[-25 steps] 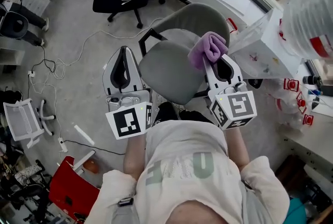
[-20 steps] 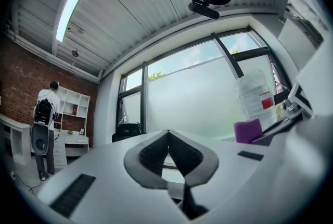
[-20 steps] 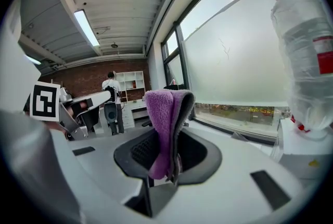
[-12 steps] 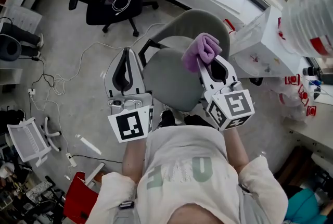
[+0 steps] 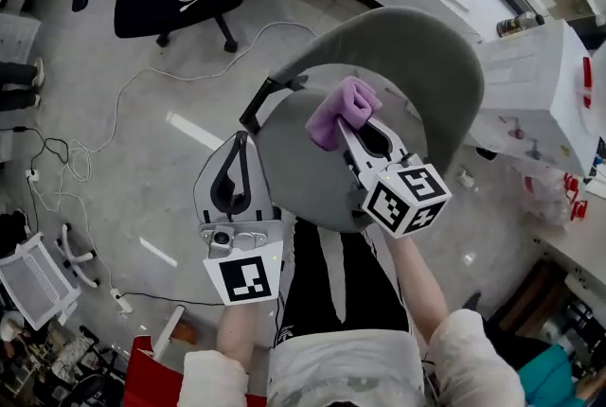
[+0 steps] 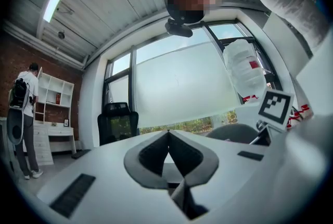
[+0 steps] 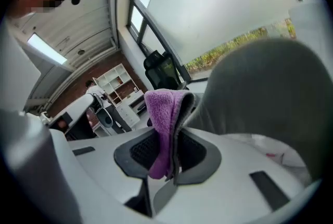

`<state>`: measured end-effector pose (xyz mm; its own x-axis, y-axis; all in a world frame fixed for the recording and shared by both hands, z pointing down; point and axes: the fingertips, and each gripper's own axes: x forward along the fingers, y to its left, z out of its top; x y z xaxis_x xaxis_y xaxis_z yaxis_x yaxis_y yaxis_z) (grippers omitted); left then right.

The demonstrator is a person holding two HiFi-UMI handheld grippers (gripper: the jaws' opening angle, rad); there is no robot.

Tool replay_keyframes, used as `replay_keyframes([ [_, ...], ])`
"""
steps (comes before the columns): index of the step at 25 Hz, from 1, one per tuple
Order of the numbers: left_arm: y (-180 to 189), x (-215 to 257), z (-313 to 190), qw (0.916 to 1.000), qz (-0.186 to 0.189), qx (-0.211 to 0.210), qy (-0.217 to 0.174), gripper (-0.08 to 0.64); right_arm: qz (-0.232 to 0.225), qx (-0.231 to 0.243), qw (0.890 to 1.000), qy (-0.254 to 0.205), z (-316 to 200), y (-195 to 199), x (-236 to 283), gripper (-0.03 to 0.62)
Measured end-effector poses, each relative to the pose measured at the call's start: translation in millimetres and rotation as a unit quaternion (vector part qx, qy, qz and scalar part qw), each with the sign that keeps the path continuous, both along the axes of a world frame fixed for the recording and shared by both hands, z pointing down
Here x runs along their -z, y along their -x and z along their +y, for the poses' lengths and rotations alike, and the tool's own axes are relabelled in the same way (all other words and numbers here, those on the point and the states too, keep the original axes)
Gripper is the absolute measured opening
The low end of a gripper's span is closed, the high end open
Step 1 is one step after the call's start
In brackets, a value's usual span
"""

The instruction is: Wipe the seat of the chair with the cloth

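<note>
Right tool [image 5: 348,125] is clamped on the purple cloth [image 5: 339,106], which bunches up past its tips. The grey seat [image 5: 292,164] lies right under that tool. Left tool [image 5: 240,142], jaws together and empty, has the seat just to its right.

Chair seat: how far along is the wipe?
Done: the purple cloth is clamped in the right gripper. In hand: it is held over the grey seat, near the backrest; contact is unclear. Remaining: the wiping itself. The left gripper is shut, empty, beside the seat.
</note>
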<state>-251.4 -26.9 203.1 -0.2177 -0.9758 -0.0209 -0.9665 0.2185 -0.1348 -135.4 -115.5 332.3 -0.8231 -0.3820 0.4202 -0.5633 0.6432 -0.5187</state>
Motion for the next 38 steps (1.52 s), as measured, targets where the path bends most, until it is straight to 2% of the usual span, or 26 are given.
replay_keyframes([
  [4, 7.1, -74.5, 7.8, 0.9993, 0.025, 0.008, 0.025, 0.012, 0.004, -0.025, 0.996, 0.089, -3.3, 20.7, -102.1, 0.087],
  [8, 11.8, -129.4, 23.0, 0.9971, 0.048, 0.016, 0.056, 0.012, 0.016, -0.039, 0.984, 0.171, 4.9, 33.9, -179.8, 0.087],
  [15, 24.2, -174.8, 37.6, 0.9941, 0.063, 0.023, 0.086, 0.012, 0.017, -0.043, 0.962, 0.269, 14.8, 71.6, -253.3, 0.087],
  [22, 30.2, -191.9, 37.3, 0.9917, 0.076, 0.025, 0.100, 0.012, 0.056, -0.036, 0.952, 0.297, 19.3, 90.6, -290.6, 0.087],
  [28, 30.5, -196.9, 31.0, 0.9916, 0.081, 0.019, 0.099, 0.012, 0.088, -0.037, 0.946, 0.309, 19.3, 88.0, -313.9, 0.087],
  [33, 32.5, -203.8, 27.2, 0.9907, 0.086, 0.017, 0.104, 0.012, 0.112, -0.028, 0.948, 0.296, 19.1, 84.1, -320.1, 0.087],
  [38, 31.0, -203.6, 23.5, 0.9908, 0.083, 0.013, 0.106, 0.012, 0.123, -0.039, 0.945, 0.302, 17.4, 67.6, -322.3, 0.086],
])
